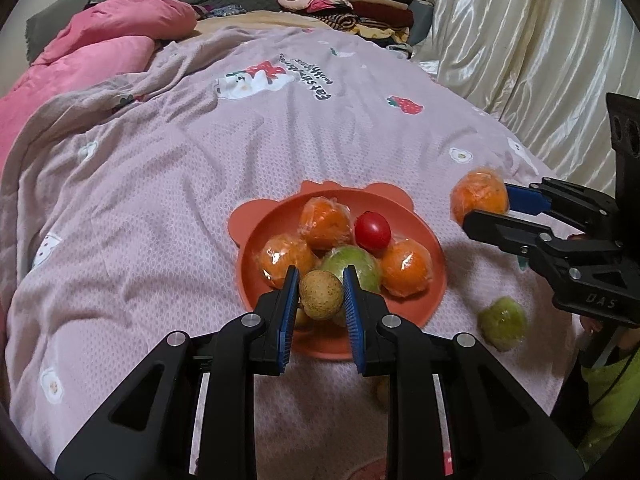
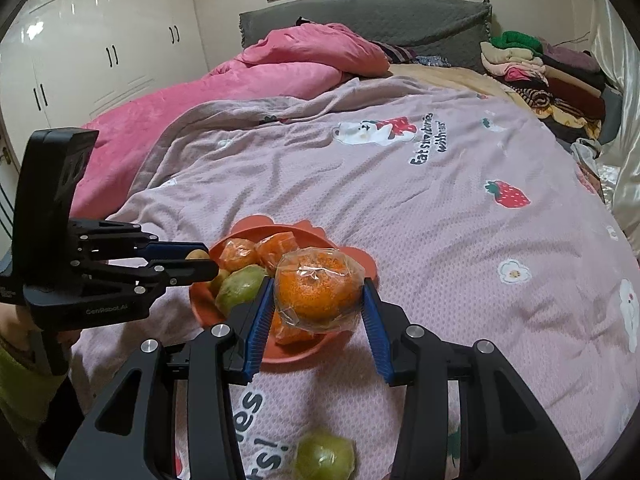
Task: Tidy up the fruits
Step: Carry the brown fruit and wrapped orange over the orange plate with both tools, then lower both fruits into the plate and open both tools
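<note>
Left wrist view: my left claw pinches a small round tan fruit over the orange plastic plate of wrapped fruit mid-bed; my right claw grips a plastic-wrapped orange just beside it. A wrapped green fruit lies on the pink blanket nearer the bed's edge.

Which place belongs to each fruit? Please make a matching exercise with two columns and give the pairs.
1. small brown fruit
2. wrapped orange
3. red tomato
4. wrapped green fruit

A. on the bedspread, outside the plate
B. in the right gripper
C. in the orange plate
D. in the left gripper

Pairs: 1-D, 2-B, 3-C, 4-A
</note>
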A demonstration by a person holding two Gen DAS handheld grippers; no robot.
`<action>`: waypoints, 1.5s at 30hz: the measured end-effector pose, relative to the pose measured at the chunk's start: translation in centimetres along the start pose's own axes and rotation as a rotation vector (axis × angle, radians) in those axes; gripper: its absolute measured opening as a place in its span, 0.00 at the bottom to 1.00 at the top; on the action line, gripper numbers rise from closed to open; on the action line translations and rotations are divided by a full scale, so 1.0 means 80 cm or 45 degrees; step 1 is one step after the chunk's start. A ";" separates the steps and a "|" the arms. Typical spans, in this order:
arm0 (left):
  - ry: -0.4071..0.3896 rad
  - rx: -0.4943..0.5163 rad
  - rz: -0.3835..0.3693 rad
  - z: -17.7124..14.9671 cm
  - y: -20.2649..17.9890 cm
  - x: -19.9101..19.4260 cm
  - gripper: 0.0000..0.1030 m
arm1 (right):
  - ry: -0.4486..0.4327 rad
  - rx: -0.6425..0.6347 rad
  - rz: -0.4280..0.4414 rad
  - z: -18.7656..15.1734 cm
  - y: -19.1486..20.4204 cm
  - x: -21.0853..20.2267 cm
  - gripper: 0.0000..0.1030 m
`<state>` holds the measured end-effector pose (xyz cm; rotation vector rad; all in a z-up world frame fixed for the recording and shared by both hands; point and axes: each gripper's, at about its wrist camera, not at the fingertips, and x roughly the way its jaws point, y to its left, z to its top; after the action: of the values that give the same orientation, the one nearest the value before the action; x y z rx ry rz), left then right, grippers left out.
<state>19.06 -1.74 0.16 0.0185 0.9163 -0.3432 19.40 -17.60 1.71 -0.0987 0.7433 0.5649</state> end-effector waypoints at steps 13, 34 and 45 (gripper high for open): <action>0.013 -0.011 -0.002 0.000 0.010 0.018 0.15 | 0.067 0.007 -0.026 0.008 -0.006 0.046 0.40; 0.018 -0.018 -0.005 -0.002 0.010 0.022 0.15 | 0.110 0.007 -0.037 0.008 -0.002 0.067 0.44; 0.017 -0.018 -0.004 -0.002 0.010 0.021 0.15 | 0.068 0.020 -0.038 0.007 -0.003 0.052 0.56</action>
<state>20.09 -1.40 -1.37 0.0065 0.9320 -0.3397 22.36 -15.81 -0.63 -0.1101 0.7966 0.5297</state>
